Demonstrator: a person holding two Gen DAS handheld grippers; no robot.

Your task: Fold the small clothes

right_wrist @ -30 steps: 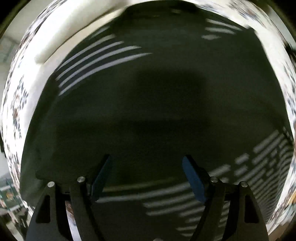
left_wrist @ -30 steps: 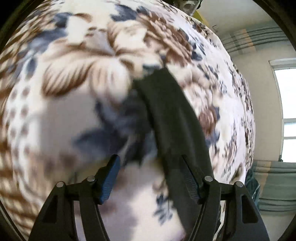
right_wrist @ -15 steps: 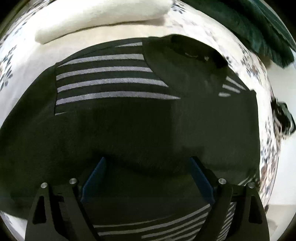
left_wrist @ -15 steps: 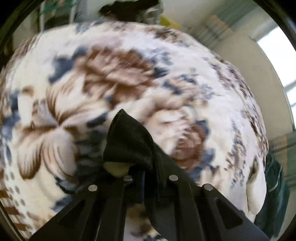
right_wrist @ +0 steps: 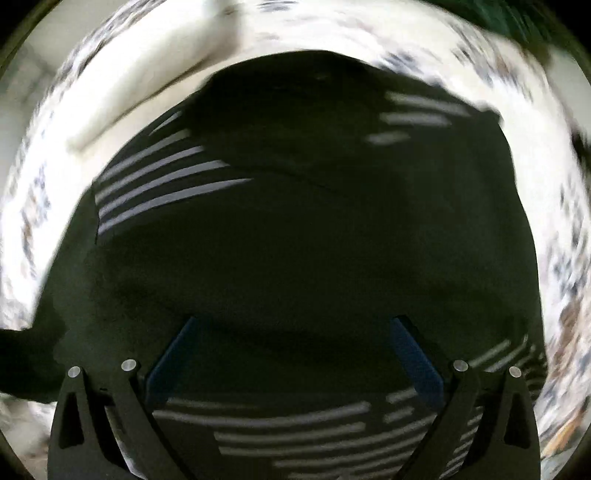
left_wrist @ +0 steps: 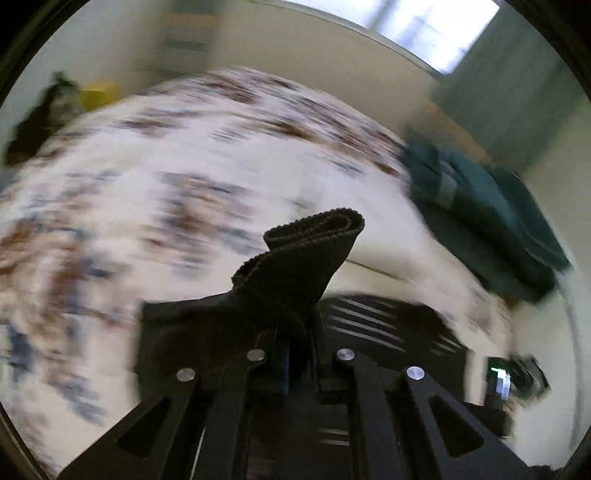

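Observation:
A small black garment with grey stripes lies on a floral bedspread. My left gripper is shut on a ribbed black cuff of the garment and holds it lifted above the bed; the striped body shows below it. My right gripper is open, its blue-padded fingers spread just above the garment's dark middle, holding nothing.
A folded dark green blanket lies at the far right of the bed. A cream pillow or roll lies beyond the garment. A window and pale wall are behind. A dark object sits at the bed's far left.
My left gripper closed on the black cuff and lifted it, swinging toward the garment's body. My right gripper stayed open over the garment, shifting slightly.

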